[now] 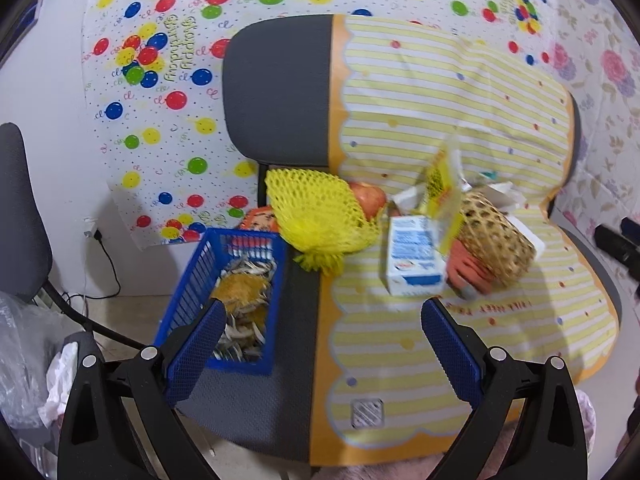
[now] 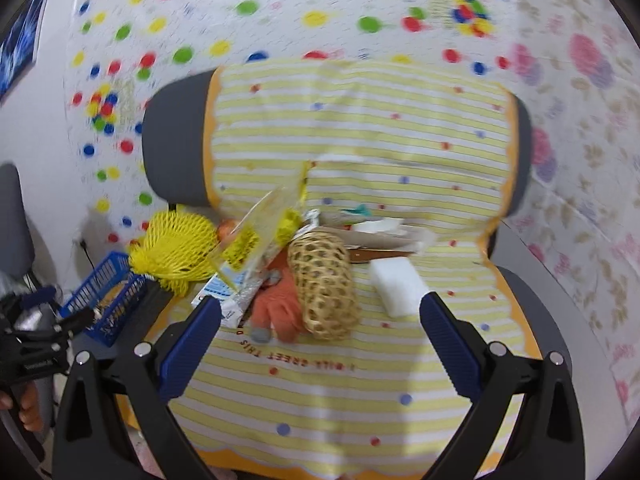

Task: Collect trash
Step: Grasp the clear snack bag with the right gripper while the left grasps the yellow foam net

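Observation:
A pile of trash lies on a striped yellow cloth (image 1: 400, 352) over a grey chair seat. It holds a yellow foam net (image 1: 316, 216) around an apple (image 1: 370, 198), a white and blue milk carton (image 1: 414, 256), a tan foam net (image 1: 496, 240), an orange glove (image 1: 466, 268) and a yellow wrapper (image 1: 442, 192). My left gripper (image 1: 322, 320) is open and empty, in front of the pile. My right gripper (image 2: 320, 316) is open and empty, near the tan net (image 2: 324, 284), glove (image 2: 280, 308) and a white foam block (image 2: 398, 284). The yellow net (image 2: 176, 252) lies to the left.
A blue slatted basket (image 1: 192, 280) with peels and scraps sits on the seat's left edge; it also shows in the right wrist view (image 2: 102, 300). A clear plastic bag (image 1: 24, 360) is at lower left. A balloon-print sheet (image 1: 160, 100) covers the wall behind the chair back (image 1: 280, 88).

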The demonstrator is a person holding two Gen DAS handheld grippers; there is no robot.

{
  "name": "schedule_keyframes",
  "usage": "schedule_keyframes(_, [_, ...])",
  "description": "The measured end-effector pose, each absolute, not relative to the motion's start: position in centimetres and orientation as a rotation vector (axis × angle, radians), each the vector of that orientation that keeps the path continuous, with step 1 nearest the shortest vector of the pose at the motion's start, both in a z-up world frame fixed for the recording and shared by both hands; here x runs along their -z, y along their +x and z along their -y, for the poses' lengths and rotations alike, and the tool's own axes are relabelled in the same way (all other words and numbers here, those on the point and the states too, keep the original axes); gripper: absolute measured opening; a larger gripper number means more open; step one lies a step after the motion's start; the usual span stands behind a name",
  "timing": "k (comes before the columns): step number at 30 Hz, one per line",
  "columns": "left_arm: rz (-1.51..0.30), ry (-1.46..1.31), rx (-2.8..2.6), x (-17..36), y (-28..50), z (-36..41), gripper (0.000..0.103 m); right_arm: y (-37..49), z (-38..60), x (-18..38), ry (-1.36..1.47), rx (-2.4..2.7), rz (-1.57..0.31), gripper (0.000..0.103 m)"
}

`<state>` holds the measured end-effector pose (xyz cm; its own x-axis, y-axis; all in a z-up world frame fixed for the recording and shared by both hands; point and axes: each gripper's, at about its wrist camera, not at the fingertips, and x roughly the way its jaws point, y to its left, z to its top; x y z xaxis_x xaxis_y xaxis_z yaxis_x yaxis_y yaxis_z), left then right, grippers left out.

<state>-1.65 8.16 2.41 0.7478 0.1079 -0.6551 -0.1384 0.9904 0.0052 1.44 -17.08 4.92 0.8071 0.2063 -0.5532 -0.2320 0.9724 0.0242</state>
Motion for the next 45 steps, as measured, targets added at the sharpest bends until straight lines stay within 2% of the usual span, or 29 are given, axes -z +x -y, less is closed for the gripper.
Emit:
schedule_keyframes(6, [-0.707, -0.049, -0.152, -2.8, 0.9, -9.9, 0.097, 4.7, 12.8, -3.2, -0.066, -0.317, -0.618, 0.096])
schedule_keyframes(7, [-0.706, -0.053, -0.161, -2.8, 1.2, -10.2, 0.097, 5.2, 12.0, -2.9, -0.071, -0.324, -0.617, 0.093])
schedule_keyframes(9, [-0.707, -0.069, -0.170, -2.7, 2.0, -10.8, 0.097, 6.0, 10.8, -2.5, -0.070, -0.333, -0.619, 0.074])
schedule_keyframes(11, [-0.713, -0.078, -0.181, -2.6, 2.5, -11.4, 0.097, 6.9, 9.3, -1.9, -0.073, -0.334, -0.618, 0.068])
schedule_keyframes(16, [-0.740, -0.070, -0.205, -1.5, 3.2, -12.3, 0.097, 9.2, 6.4, 0.1, -0.095, -0.322, -0.618, 0.066])
schedule_keyframes(19, [-0.763, -0.067, -0.209, -0.8, 3.2, -12.7, 0.096, 10.7, 5.4, 1.1, -0.121, -0.286, -0.634, 0.052])
schedule_keyframes(21, [-0.772, -0.068, -0.209, -0.5, 3.0, -12.8, 0.096, 11.5, 5.7, 1.4, -0.103, -0.280, -0.656, 0.033])
schedule_keyframes(24, [-0.770, -0.076, -0.200, -0.5, 2.4, -12.9, 0.096, 12.1, 6.6, 0.8, -0.082, -0.279, -0.646, 0.013])
schedule_keyframes(27, [-0.750, -0.077, -0.187, -1.0, 1.8, -12.8, 0.096, 11.0, 8.8, -1.8, -0.033, -0.284, -0.574, 0.003])
schedule_keyframes(35, [-0.739, -0.088, -0.149, -0.4, 1.1, -11.9, 0.096, 2.9, 17.5, -8.2, -0.024, -0.210, -0.368, 0.003])
schedule_keyframes(45, [-0.755, -0.119, -0.169, 1.2, 5.7, -11.0, 0.091, -2.0, 22.4, -5.2, -0.052, -0.126, -0.418, 0.003])
